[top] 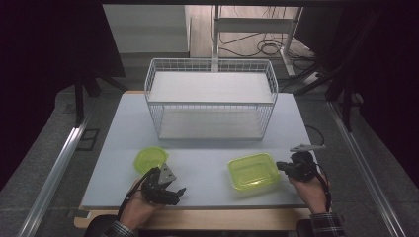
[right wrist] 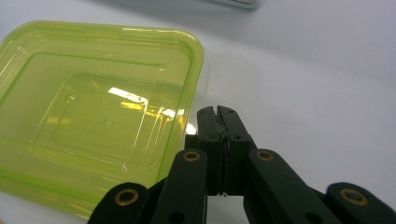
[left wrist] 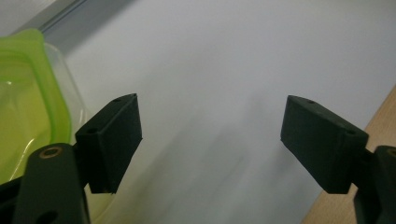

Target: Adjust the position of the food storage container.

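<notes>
Fingertips pressed together on the right gripper [right wrist: 218, 112], pinching nothing, parked just beside the near corner of the green container [right wrist: 88, 116], which sits empty on the table [top: 207, 168] at front right. Over on the left, the left gripper [left wrist: 210, 140] has its jaws spread over bare table, with the green lid [top: 150, 159] just beside it. By my read nothing is done yet: lid off, container ungrasped, and the white wire basket [top: 211, 74] behind stands empty.
</notes>
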Demonstrator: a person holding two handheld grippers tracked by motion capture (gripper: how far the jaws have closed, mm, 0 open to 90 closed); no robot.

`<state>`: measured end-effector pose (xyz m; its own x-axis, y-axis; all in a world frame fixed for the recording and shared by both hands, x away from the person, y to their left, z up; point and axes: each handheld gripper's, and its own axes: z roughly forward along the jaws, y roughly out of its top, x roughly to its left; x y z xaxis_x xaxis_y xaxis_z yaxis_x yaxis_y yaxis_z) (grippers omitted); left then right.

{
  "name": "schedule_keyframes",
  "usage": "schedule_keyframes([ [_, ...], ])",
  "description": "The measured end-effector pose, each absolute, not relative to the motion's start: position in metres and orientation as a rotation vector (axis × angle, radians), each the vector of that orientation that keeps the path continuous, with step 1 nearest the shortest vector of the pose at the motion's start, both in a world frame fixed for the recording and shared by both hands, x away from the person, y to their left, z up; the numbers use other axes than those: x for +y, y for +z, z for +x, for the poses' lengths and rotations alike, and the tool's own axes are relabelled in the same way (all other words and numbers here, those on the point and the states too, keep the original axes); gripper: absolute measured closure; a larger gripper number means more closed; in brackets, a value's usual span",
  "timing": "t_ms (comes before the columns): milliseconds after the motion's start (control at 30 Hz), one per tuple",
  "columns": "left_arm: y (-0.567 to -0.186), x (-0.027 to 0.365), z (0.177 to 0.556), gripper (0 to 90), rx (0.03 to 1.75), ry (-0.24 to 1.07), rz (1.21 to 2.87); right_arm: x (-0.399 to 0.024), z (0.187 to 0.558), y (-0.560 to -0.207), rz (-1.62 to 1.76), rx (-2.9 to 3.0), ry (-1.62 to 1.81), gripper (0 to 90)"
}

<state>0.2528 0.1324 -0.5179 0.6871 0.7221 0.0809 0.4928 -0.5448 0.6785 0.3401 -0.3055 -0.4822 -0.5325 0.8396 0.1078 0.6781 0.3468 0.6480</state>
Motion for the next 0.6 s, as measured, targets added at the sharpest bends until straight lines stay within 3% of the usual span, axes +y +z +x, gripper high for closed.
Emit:
schedule_keyframes([
  [600,-0.523,0.140,0.245,21.7,0.943,0.446,2.253,-0.239,0.330,-0.488,1.211,2.536,1.038,87.5],
])
